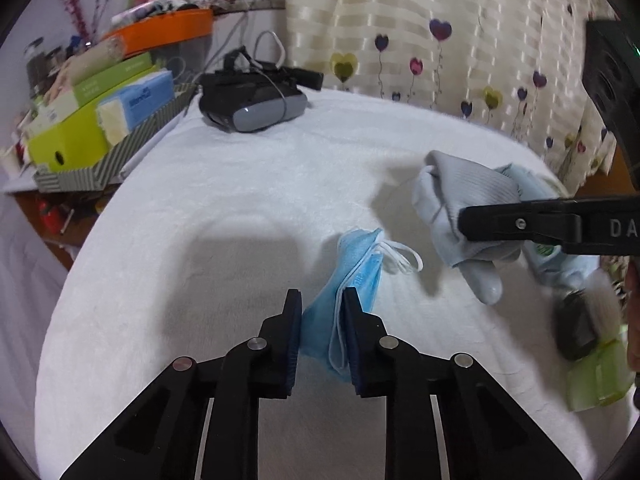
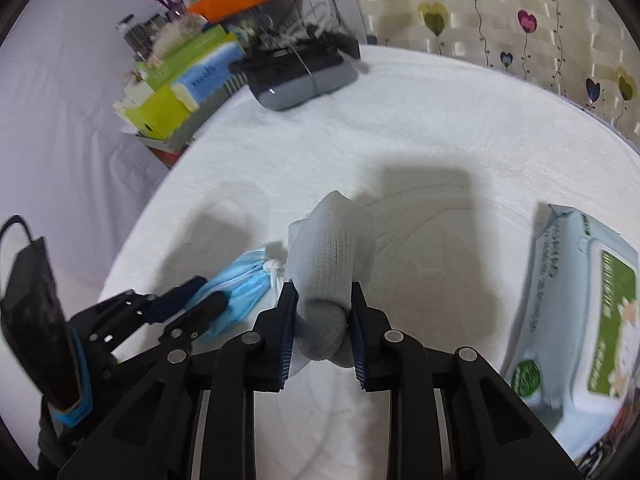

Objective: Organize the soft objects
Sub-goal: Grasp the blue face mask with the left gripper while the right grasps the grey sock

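Note:
A folded blue face mask (image 1: pixel 360 264) with white ear loops is lifted slightly off the white fluffy cover (image 1: pixel 240 200). My left gripper (image 1: pixel 322 300) is shut on its lower end, both pads pressing the fabric. In the right wrist view the mask (image 2: pixel 240 284) and the left gripper (image 2: pixel 204 292) show at lower left. A grey sock (image 2: pixel 336 248) sits between the pads of my right gripper (image 2: pixel 324 300), which is shut on its toe end. From the left wrist view the sock (image 1: pixel 468 188) hangs to the right of the mask, with one black finger (image 1: pixel 520 224) across it.
A pack of wet wipes (image 2: pixel 580 312) lies at the right. A grey headset (image 1: pixel 252 100) rests at the back. A striped tray of boxes (image 1: pixel 100 120) stands at the left edge. A black mask (image 2: pixel 32 300) hangs at far left. A green bottle (image 1: pixel 596 376) is at lower right.

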A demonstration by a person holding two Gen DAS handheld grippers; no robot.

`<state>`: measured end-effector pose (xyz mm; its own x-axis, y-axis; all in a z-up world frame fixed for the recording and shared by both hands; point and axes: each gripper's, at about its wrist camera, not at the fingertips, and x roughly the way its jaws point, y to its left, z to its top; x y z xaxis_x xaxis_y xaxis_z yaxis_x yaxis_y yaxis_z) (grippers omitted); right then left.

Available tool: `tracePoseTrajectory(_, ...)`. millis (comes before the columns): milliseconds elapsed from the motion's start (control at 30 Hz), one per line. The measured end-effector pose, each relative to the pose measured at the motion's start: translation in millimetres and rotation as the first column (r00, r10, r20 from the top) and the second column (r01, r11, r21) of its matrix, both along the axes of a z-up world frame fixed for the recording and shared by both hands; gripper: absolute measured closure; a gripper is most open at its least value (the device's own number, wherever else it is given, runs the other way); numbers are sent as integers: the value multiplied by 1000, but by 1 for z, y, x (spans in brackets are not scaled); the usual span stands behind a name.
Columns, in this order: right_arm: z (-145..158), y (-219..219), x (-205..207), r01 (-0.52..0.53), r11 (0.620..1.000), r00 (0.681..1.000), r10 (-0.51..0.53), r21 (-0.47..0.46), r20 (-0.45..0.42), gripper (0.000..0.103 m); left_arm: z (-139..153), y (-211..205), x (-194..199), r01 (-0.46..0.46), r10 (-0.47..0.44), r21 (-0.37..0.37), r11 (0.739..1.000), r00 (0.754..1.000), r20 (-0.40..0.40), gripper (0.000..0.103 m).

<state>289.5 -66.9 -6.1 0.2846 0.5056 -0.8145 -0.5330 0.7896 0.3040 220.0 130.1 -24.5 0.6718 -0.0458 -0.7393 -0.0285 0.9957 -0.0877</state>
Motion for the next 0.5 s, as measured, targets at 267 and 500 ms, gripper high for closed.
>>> tracePoseTrajectory(267,38,-38,-51,1,995,995,-10,96,95,78,48,-19,-54,-72,79,-66,995,990,116,84)
tracePoseTrajectory(500,59,-69,-96,-4,988,987,-21,153,162,78,78,-46,-90,-75,90,-88,993,980,178,84)
